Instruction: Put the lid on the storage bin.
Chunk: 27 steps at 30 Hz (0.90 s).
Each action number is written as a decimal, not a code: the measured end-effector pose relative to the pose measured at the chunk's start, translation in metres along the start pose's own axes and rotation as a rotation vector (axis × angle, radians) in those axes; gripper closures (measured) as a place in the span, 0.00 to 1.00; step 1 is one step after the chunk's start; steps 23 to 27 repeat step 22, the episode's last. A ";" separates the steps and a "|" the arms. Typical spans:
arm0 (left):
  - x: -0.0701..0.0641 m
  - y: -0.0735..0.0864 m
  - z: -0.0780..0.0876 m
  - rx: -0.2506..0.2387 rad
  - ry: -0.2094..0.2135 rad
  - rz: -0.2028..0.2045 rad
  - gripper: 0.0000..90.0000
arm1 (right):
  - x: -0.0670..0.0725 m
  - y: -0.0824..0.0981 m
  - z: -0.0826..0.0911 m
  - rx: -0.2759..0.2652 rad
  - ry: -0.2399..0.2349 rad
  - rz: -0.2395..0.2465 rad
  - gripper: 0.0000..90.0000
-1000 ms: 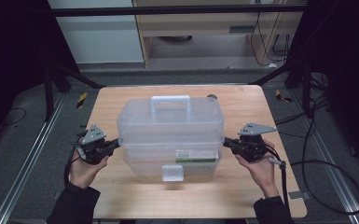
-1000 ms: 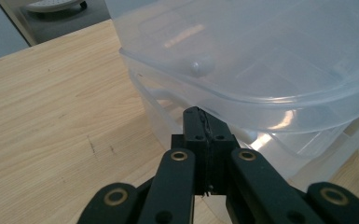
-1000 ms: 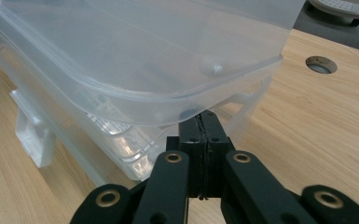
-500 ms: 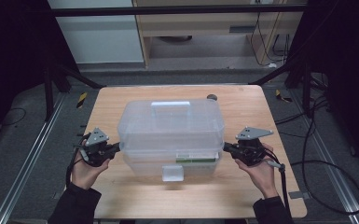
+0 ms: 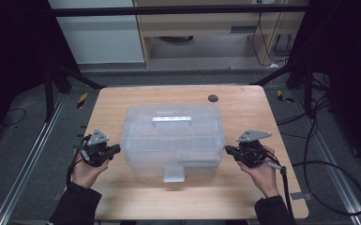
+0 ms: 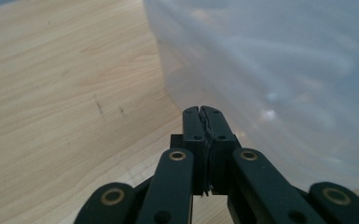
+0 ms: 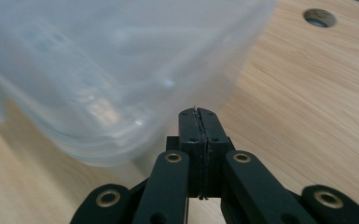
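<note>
A clear plastic storage box (image 5: 172,136) with a white handle (image 5: 171,120) on its lid and a front latch (image 5: 174,173) stands in the middle of the wooden table (image 5: 122,101). My left gripper (image 5: 117,149) is shut and empty, its tip against the box's left wall low down. My right gripper (image 5: 227,149) is shut and empty too, pointing at the right wall. In the left gripper view the shut jaws (image 6: 202,112) meet the cloudy box wall (image 6: 270,70). In the right gripper view the shut jaws (image 7: 196,114) sit beside the box's rounded corner (image 7: 98,70). Whether either tip touches, I cannot tell.
A round cable hole (image 5: 212,98) lies in the tabletop behind the box. Black frame struts (image 5: 75,77) slope down at the table's far corners. Cables (image 5: 328,164) loop over the floor at the right. Bare wood runs along the table's front edge (image 5: 178,206).
The box has come down and now looks smaller and lower, resting on the table. Both grippers sank with it at its sides, the left one a little more.
</note>
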<state>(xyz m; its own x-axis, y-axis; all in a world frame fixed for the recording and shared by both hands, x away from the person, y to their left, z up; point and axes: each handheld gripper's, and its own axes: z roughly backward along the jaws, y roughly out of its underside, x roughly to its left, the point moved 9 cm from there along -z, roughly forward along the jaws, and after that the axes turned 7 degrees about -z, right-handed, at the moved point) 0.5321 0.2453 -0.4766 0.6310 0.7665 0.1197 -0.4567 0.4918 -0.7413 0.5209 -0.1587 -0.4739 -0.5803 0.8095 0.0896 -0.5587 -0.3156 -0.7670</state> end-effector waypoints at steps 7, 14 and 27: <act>0.022 0.015 -0.008 -0.002 -0.064 0.053 0.83 | -0.024 0.010 0.001 -0.001 0.069 -0.052 0.91; 0.044 0.030 -0.014 -0.009 -0.148 0.131 0.58 | -0.050 0.018 0.001 -0.025 0.167 -0.075 0.64; 0.063 0.043 -0.016 -0.013 -0.218 0.158 0.42 | -0.079 0.032 0.003 -0.016 0.260 -0.132 0.45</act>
